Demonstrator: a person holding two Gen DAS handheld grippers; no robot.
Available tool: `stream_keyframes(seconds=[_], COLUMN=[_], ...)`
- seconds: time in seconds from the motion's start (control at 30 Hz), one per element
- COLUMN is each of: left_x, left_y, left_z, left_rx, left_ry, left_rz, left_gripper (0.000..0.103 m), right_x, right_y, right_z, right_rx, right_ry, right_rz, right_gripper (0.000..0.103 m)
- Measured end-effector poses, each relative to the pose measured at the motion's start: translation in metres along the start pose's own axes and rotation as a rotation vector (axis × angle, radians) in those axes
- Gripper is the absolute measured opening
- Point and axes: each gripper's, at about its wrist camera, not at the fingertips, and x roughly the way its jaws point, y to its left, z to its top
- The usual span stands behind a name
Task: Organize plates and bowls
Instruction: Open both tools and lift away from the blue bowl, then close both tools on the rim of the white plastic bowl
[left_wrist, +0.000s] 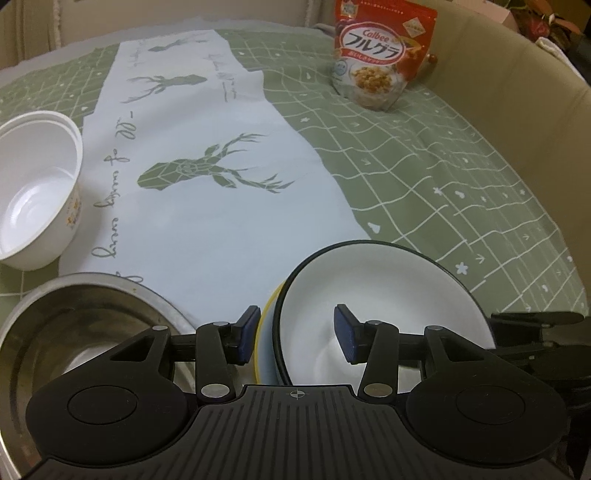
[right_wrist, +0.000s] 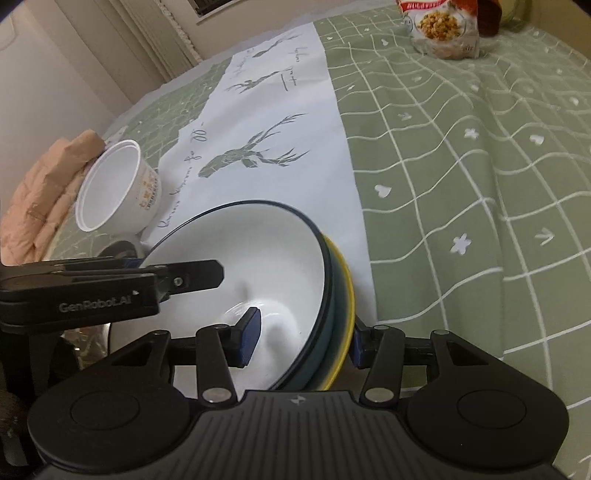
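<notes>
The dark-rimmed bowl (right_wrist: 258, 266), white inside, sits nested in a yellow-rimmed bowl (right_wrist: 345, 295), and the pair rests at the near edge of the table, on the white deer-printed strip of the green checked tablecloth (right_wrist: 461, 166). The right gripper (right_wrist: 304, 334) straddles the right side of this stack, one pad inside the dark-rimmed bowl and the other outside the yellow rim; the outer pad seems to lie against the yellow wall, but I cannot tell if the inner pad really presses, so the grip is not sure. In my judgement it holds the two walls together so the bowls move as one. The left gripper (left_wrist: 295, 332) stands over the opposite side of the stack with its jaws wide apart, one pad outside the yellow rim and one above the white inside, touching nothing that I can see; it looks like a hand that is letting go or only steadying. Just to the left of the stack is a steel bowl (left_wrist: 92, 325), very close, and it could be knocked if the stack slides that way. Further left a white plastic bowl (left_wrist: 37, 192) with a printed side stands beside a peach quilted cloth (right_wrist: 48, 184). A cereal bag (left_wrist: 380, 55) stands well apart at the far side.
</notes>
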Motion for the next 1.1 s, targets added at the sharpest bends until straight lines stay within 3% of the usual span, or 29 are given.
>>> stream_keyframes(seconds=[0.1, 0.23, 0.37, 0.57, 0.67, 0.73, 0.8, 0.87, 0.93, 1.1], left_x=[-0.008, -0.034, -0.064, -0.099, -0.104, -0.101, -0.094, -0.083, -0.070, -0.052], left_y=[0.009, 0.035, 0.076, 0.161, 0.216, 0.246, 0.261, 0.264, 0.262, 0.260], left_z=[-0.002, -0.001, 0.006, 0.014, 0.003, 0.003, 0.005, 0.007, 0.010, 0.007], left_rx=[-0.028, -0.090, -0.170, -0.284, -0.433, -0.537, -0.573, -0.582, -0.569, -0.537], left_ry=[-0.020, -0.095, -0.192, -0.366, -0.443, -0.437, -0.425, -0.404, -0.373, -0.313], left_rz=[-0.041, -0.119, -0.151, -0.040, 0.038, 0.057, 0.023, -0.015, -0.008, 0.066], left_gripper=[0.037, 0.036, 0.036, 0.036, 0.036, 0.036, 0.036, 0.036, 0.036, 0.036], right_x=[-0.012, -0.032, -0.032, 0.005, 0.028, 0.042, 0.052, 0.060, 0.066, 0.101], right_y=[0.012, 0.030, 0.064, 0.128, 0.158, 0.178, 0.196, 0.212, 0.223, 0.241], right_z=[0.007, 0.029, 0.055, 0.093, 0.106, 0.115, 0.123, 0.130, 0.133, 0.141], right_rx=[-0.060, -0.100, -0.153, -0.193, -0.215, -0.218, -0.220, -0.222, -0.218, -0.249], right_ry=[-0.046, -0.102, -0.127, -0.042, 0.008, 0.025, 0.016, -0.018, -0.063, -0.037], right_rz=[-0.092, -0.196, -0.244, -0.226, -0.220, -0.215, -0.214, -0.202, -0.196, -0.128], right_gripper=[0.049, 0.049, 0.059, 0.062, 0.068, 0.070, 0.075, 0.085, 0.088, 0.086])
